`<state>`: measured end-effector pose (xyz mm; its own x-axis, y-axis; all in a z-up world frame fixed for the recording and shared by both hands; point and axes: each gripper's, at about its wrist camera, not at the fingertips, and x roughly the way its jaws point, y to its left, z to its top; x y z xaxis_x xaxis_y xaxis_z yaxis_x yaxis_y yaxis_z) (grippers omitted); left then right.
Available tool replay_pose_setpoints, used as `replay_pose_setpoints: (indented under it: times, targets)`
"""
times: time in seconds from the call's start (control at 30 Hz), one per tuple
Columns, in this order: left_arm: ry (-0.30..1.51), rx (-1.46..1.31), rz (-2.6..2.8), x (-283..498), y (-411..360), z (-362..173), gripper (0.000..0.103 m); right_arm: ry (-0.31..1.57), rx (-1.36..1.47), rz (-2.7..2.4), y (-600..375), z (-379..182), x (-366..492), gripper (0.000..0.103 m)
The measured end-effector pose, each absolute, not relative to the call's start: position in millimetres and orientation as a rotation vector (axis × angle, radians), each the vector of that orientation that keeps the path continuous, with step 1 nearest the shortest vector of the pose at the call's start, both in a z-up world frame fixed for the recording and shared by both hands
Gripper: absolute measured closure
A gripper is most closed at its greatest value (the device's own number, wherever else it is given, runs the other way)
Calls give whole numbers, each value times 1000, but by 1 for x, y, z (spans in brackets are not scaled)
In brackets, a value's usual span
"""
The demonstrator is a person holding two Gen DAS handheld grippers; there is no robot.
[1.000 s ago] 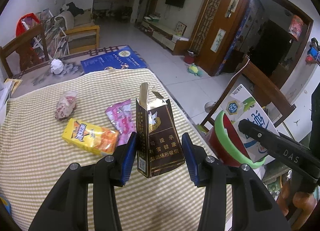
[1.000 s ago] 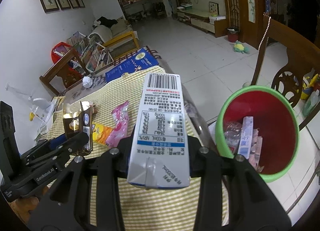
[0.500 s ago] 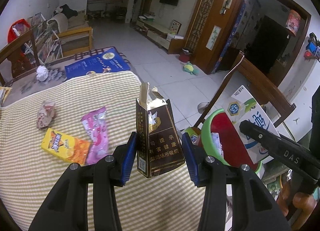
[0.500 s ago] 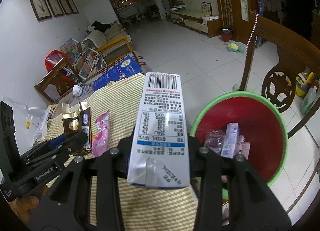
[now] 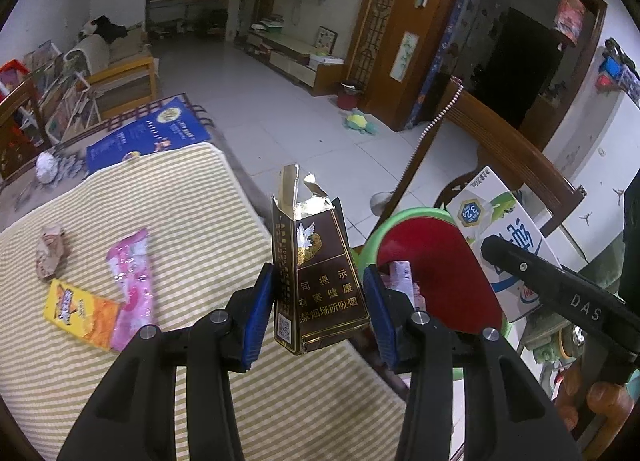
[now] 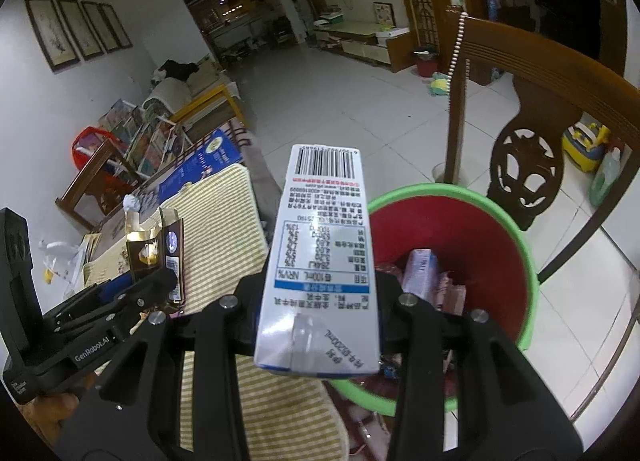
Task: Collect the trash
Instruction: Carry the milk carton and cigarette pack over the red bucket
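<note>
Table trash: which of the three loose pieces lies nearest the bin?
The pink wrapper. It lies closest to the red bin; the yellow packet and crumpled wrapper lie farther left.

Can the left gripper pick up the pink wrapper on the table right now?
Probably not yet: the left gripper is already shut on the brown cigarette box, so it has no room for the pink wrapper lying uncovered on the striped cloth.

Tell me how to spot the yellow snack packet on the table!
Find the striped tablecloth. Three scraps lie near its left side: a crumpled brownish wrapper, a pink wrapper, and touching that one, nearest the camera, the yellow snack packet. It alone is bright yellow fading to orange.
</note>
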<state>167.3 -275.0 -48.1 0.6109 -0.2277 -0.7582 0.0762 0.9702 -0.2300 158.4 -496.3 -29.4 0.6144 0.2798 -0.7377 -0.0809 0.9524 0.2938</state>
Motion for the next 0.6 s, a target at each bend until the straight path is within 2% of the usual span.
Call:
replay_pose_setpoints:
  times: [0.6]
  targets:
    - [937, -174, -259, 183, -326, -54, 60, 887, 285, 135, -555, -36, 160, 66]
